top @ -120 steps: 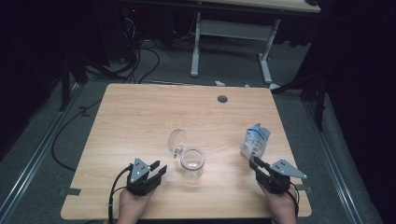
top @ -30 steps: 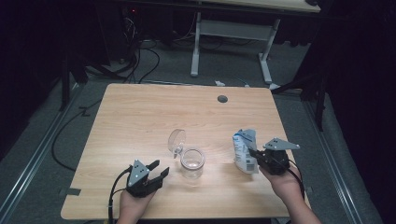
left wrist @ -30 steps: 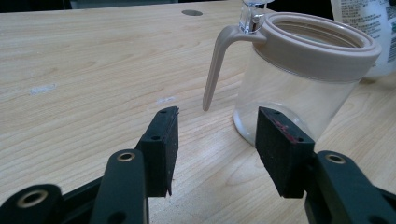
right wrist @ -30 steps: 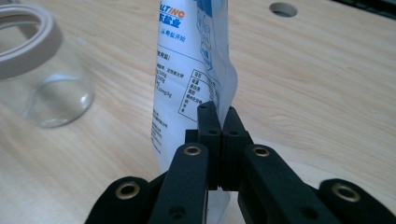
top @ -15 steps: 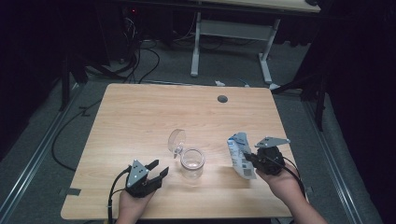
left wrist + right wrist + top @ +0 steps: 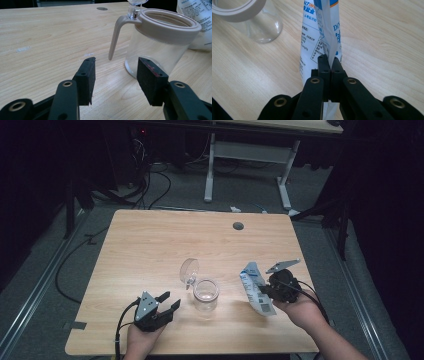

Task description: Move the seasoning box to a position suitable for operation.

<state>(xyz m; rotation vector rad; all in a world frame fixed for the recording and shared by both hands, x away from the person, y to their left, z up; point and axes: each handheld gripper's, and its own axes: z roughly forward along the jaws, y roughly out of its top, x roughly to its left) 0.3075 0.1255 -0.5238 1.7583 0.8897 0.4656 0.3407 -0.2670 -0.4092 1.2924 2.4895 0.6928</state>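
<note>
The right hand-held gripper (image 6: 264,290) pinches a soft, light salt bag (image 6: 255,287) by its thin back seam, near the worktop's (image 6: 150,245) front right corner; its contents may shift. The left hand-held gripper (image 6: 167,304) rests spread beside the fragile jar (image 6: 205,294).

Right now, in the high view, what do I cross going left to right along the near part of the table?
left gripper → clear jar, its lid flipped open → white and blue bag → right gripper, shut on the bag's edge.
</note>
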